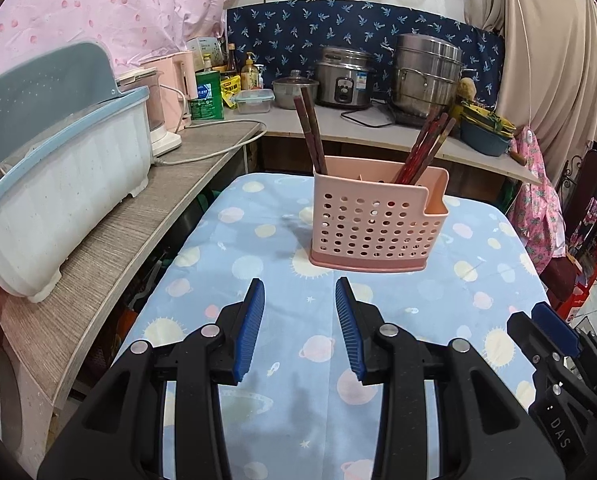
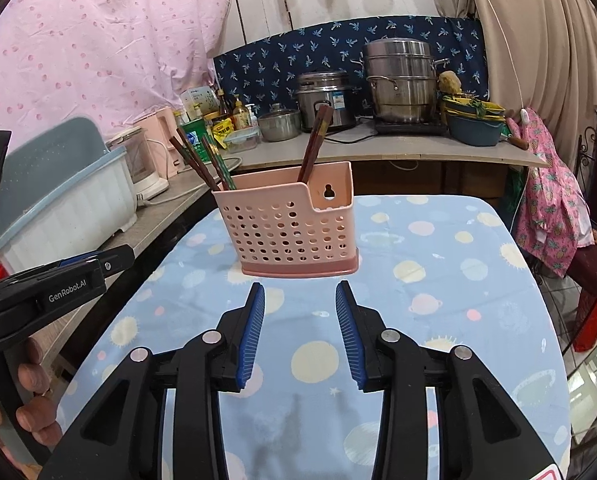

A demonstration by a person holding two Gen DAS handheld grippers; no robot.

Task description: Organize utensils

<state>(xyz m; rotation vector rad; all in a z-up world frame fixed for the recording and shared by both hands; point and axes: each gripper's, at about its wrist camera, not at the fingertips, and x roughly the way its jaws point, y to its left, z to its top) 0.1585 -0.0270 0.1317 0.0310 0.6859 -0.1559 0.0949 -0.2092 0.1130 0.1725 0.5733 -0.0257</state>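
Item: pink perforated utensil holder (image 1: 378, 220), upright on worktop (image 1: 226, 280) w/ planet-print blue cloth, just ahead of both grippers.
Contents: chopsticks in two lots. Left-wrist view: one pair (image 1: 310, 136) leaning at holder's left end, a bigger bundle (image 1: 426, 148) fanned out at its right end. No loose utensils visible on the cloth.
Left gripper (image 1: 300, 328): fingers spread, nothing between them, low over cloth, short of holder.
Right gripper (image 2: 300, 328): fingers spread, nothing held, same stance. A hand (image 2: 30, 396) grips the left tool's handle at edge of right-wrist view.
Stage: fits either sorting done (all sticks housed) or regrouping between compartments pending; can't tell which.
Handling note, judgement: if sticks are to be shifted, pinch high on the shafts and lift straight up; holder looks light and may tip or slide on the cloth, so the other gripper could steady its rim.
Surroundings: dish drainer (image 1: 58, 184) on side counter at left, power cord (image 1: 214, 144), rice cooker (image 1: 344, 80), steamer pot (image 1: 426, 76), bottles and tin at back. All well apart from holder; nothing blocks the approach.
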